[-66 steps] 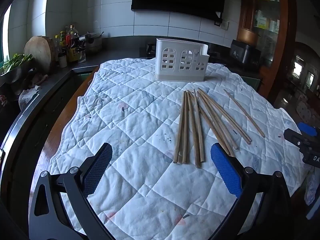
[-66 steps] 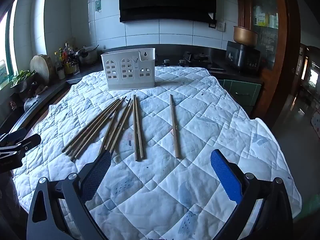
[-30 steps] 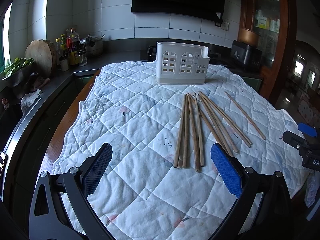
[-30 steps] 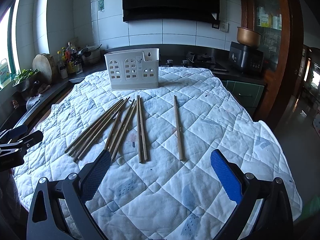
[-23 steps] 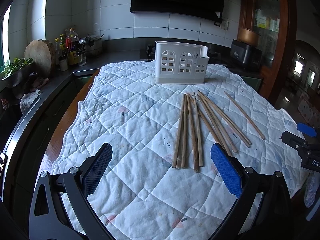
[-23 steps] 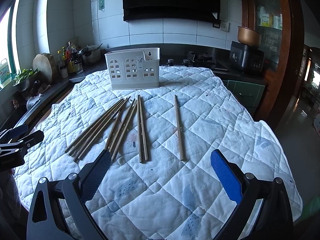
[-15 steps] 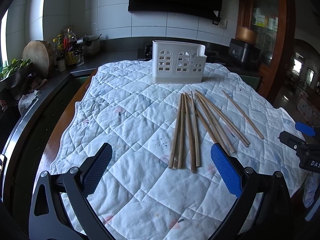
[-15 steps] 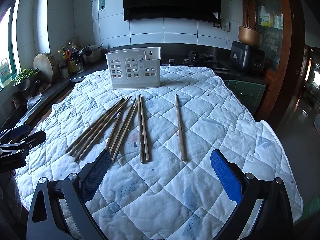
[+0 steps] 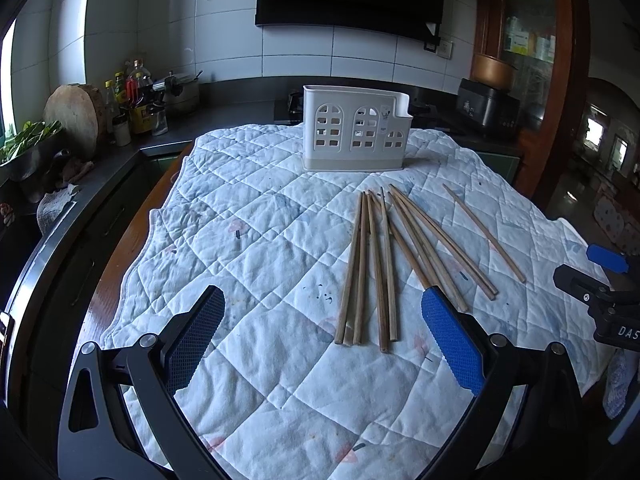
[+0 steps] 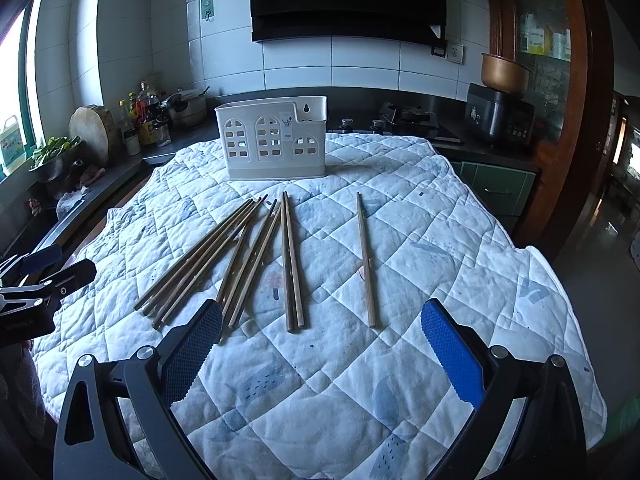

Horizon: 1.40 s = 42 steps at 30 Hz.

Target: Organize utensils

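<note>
Several wooden chopsticks (image 9: pixel 372 264) lie fanned out on the white quilted cloth (image 9: pixel 256 240); they also show in the right wrist view (image 10: pixel 248 256). One chopstick (image 10: pixel 366 260) lies apart to the right, also seen in the left wrist view (image 9: pixel 484 232). A white plastic utensil holder (image 9: pixel 354 134) stands upright at the far end, also in the right wrist view (image 10: pixel 274 140). My left gripper (image 9: pixel 320 340) is open and empty above the near cloth, left of the bundle's near ends. My right gripper (image 10: pixel 320 352) is open and empty, short of the chopsticks' near ends.
A dark counter (image 9: pixel 120 152) runs along the left with bottles (image 9: pixel 136 100), a round wooden board (image 9: pixel 72 116) and greens. A stove (image 10: pixel 408 120) and a rice cooker (image 10: pixel 500 112) sit behind the table. The table's wooden edge (image 9: pixel 132 248) shows at left.
Both grippers have risen and drawn back slightly, so the chopsticks and holder sit a bit farther away. Both stay open. Nothing on the cloth has moved.
</note>
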Available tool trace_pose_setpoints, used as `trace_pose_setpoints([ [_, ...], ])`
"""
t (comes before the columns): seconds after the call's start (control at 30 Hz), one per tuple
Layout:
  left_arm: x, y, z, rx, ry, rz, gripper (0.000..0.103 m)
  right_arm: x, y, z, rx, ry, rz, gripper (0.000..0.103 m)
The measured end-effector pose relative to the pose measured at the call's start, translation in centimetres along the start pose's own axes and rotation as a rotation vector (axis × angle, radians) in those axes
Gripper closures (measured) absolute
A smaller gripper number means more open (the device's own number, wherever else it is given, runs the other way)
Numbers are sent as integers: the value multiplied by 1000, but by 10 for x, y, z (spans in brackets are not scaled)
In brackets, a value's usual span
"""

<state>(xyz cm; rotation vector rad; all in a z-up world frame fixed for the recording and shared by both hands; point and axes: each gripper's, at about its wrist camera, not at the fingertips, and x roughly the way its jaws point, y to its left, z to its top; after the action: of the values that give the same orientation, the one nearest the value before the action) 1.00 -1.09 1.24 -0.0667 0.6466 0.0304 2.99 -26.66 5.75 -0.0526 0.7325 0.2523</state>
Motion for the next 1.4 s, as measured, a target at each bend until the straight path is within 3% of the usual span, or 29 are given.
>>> trace_pose_setpoints([
  [1.4,-1,0,9,-2,-19,0,5,5,5,2,-5,-1,13,6],
])
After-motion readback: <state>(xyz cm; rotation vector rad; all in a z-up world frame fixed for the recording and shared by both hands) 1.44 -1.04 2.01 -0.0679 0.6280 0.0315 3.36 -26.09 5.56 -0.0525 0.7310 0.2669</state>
